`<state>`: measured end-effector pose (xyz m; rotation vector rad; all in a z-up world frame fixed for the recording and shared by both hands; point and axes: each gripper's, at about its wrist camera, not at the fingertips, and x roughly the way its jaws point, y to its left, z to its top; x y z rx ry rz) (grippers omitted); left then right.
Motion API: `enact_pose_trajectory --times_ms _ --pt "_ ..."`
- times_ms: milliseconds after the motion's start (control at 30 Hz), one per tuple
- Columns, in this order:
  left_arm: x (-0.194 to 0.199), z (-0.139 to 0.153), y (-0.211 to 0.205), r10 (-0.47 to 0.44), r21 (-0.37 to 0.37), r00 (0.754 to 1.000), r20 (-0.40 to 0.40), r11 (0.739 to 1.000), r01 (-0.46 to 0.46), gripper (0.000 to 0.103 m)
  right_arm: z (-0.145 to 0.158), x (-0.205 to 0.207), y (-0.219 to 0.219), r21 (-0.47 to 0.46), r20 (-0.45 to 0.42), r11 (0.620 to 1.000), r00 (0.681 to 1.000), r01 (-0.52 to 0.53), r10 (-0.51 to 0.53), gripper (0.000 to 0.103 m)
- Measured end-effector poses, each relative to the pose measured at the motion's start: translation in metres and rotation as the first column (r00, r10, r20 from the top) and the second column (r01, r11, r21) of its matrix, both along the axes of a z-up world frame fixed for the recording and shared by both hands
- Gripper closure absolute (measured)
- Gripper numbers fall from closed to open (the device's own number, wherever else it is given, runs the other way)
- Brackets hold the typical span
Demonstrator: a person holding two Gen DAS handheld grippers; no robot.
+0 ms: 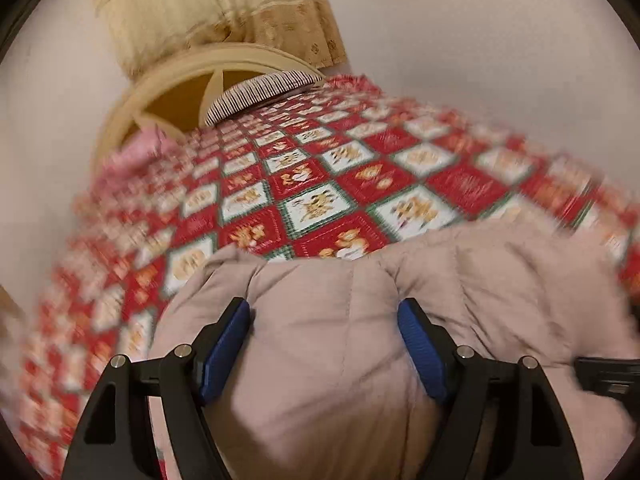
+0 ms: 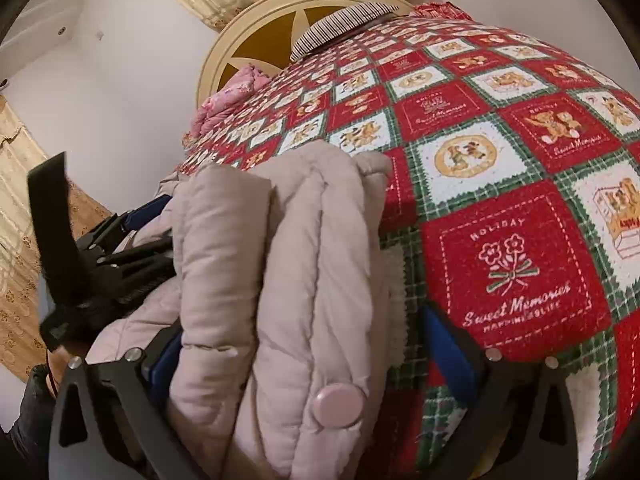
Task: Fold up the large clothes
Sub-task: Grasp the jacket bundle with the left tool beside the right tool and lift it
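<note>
Your left gripper [image 1: 324, 312] is clamping a thick bulge of the pale pink puffer jacket [image 1: 328, 360] — both blue pads [image 1: 224, 344] are pressing into the quilted fabric from either side, and the padding is swelling up between them. Your right gripper [image 2: 304, 356] is standing wide: a folded bundle of the same jacket [image 2: 280, 280] is lying between its fingers, with its snap button [image 2: 338, 406] facing the camera, but the right-hand blue pad [image 2: 448, 356] is sitting clear of the cloth, so nothing is being squeezed there. The jacket is resting on the red, white and green checked bedspread [image 2: 520, 140], near the edge closest to you. In the right wrist view, your left gripper [image 2: 132, 224] is showing just beside the bundle. Beyond, a striped pillow [image 2: 344, 24] is leaning by the round cream headboard [image 2: 248, 32].
</note>
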<state>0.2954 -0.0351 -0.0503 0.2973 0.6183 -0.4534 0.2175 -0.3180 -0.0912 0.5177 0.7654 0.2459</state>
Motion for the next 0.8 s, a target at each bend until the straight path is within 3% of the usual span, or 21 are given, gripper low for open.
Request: enact_pose_trajectory --times_ms 33,100,200,267,400,500,533,600,667,800 --pt "-0.002 0.010 0.021 0.007 -0.118 0.999 -0.040 0.993 -0.012 0.026 -0.005 0.004 0.002 0.006 0.003 1.000 1.000 0.001 -0.001 0.000" --pt "-0.005 0.022 0.063 0.046 -0.289 0.993 -0.113 0.954 -0.077 0.022 -0.006 0.004 0.001 0.016 0.008 1.000 1.000 0.001 -0.001 0.000" --pt "-0.010 0.023 0.133 0.123 -0.457 0.954 -0.274 0.856 -0.241 0.018 -0.005 0.003 0.001 0.024 0.014 1.000 1.000 0.000 -0.001 0.000" --pt "-0.013 0.015 0.156 0.138 -0.480 0.935 -0.328 0.828 -0.290 0.018 -0.005 0.002 0.001 0.029 0.018 1.000 1.000 0.001 -0.001 0.000" --pt "-0.016 -0.013 0.154 0.123 -0.438 0.922 -0.366 0.852 -0.288 0.018 -0.006 0.002 0.000 0.035 0.028 0.999 1.000 0.000 -0.001 0.000" --pt "-0.018 -0.035 0.145 0.082 -0.498 0.922 -0.377 0.821 -0.277 0.018 -0.006 0.001 -0.001 0.043 0.029 0.999 1.000 -0.003 0.002 0.000" --pt "-0.018 -0.039 0.145 0.086 -0.491 0.919 -0.385 0.824 -0.283 0.016 -0.006 0.001 -0.002 0.046 0.030 0.999 1.000 -0.004 0.003 0.000" --pt "-0.014 -0.044 0.145 0.097 -0.471 0.906 -0.412 0.829 -0.302 0.008 -0.006 0.001 -0.002 0.050 0.031 0.999 1.000 -0.005 0.004 0.000" --pt "-0.012 -0.046 0.147 0.088 -0.469 0.894 -0.439 0.826 -0.312 0.007 -0.006 0.000 -0.002 0.050 0.031 0.999 1.000 -0.006 0.004 0.000" --pt "-0.016 -0.041 0.146 0.105 -0.454 0.902 -0.418 0.836 -0.308 0.007 -0.006 0.000 -0.002 0.052 0.032 0.999 0.999 -0.005 0.003 0.000"
